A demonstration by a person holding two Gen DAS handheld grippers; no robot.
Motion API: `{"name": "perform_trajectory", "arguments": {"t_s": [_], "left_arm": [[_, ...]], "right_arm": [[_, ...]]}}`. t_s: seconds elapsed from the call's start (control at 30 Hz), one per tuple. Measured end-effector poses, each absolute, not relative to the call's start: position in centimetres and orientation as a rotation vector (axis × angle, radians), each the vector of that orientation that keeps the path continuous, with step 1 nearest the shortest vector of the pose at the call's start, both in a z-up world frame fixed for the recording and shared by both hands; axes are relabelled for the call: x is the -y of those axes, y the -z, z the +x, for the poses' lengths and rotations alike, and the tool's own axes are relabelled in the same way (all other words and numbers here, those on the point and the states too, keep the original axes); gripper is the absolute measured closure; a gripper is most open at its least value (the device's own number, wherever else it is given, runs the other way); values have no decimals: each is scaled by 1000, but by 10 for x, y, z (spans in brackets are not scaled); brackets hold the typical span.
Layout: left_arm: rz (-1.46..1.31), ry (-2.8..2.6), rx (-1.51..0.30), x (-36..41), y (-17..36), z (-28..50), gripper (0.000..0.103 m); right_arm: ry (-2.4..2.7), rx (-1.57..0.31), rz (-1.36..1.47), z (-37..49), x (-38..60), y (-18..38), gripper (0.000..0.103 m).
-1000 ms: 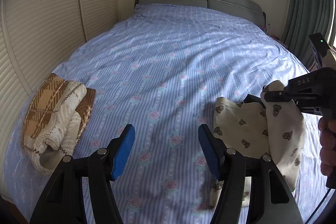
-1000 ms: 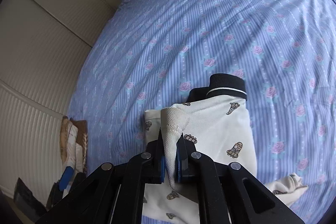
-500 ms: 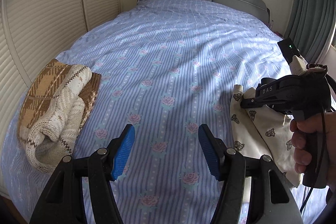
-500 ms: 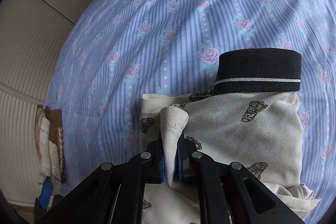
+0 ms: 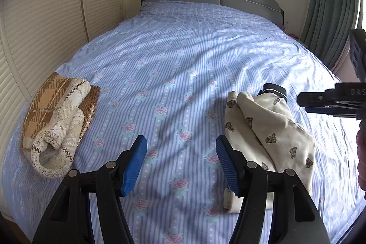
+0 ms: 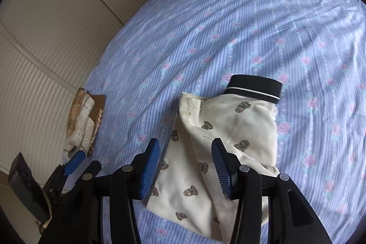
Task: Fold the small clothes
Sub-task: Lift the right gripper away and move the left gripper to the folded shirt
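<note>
the cream shirt (image 6: 228, 136) with small printed figures and a black collar (image 6: 254, 88) lies partly folded on the blue flowered bedsheet (image 6: 228, 26), toward the right side of the bed, one flap laid over the body. the right gripper (image 6: 185, 166) hangs just above it, its blue pads wide apart and holding nothing. the left gripper (image 5: 180, 161) is also spread open and empty, over bare sheet just left of the shirt. a folded brown and white sweater (image 5: 57, 122) sits well apart at the left edge, near the slatted wall (image 5: 45, 15).
</note>
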State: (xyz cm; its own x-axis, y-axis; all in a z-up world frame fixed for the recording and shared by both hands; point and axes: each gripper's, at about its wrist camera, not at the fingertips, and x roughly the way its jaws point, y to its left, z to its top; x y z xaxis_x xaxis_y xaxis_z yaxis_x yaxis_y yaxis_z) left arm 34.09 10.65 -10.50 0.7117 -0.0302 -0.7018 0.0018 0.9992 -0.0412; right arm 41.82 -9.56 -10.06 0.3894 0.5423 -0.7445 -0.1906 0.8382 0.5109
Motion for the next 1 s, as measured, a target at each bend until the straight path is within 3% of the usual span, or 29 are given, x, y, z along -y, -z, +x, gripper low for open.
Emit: {"name": "perform_trajectory", "arguments": {"t_s": [0.1, 0.5, 0.53, 0.57, 0.63, 0.87, 1.0], "left_arm": [[-38, 34, -772, -91, 102, 332, 41], [41, 49, -801, -56, 105, 310, 41], [43, 46, -801, -57, 105, 309, 41], [45, 42, -799, -58, 103, 309, 41], [49, 36, -793, -61, 100, 307, 41], [47, 22, -771, -78, 89, 298, 41], [42, 4, -769, -92, 88, 292, 41]], "right_arm": [[-404, -1019, 395, 385, 135, 102, 39], [-352, -1068, 668, 350, 178, 202, 40], [-344, -1071, 673, 351, 178, 206, 45], [-340, -1067, 684, 350, 177, 210, 67], [-353, -1052, 689, 348, 175, 210, 94], [-454, -847, 483, 317, 134, 160, 94], [-567, -840, 324, 306, 82, 149, 95]]}}
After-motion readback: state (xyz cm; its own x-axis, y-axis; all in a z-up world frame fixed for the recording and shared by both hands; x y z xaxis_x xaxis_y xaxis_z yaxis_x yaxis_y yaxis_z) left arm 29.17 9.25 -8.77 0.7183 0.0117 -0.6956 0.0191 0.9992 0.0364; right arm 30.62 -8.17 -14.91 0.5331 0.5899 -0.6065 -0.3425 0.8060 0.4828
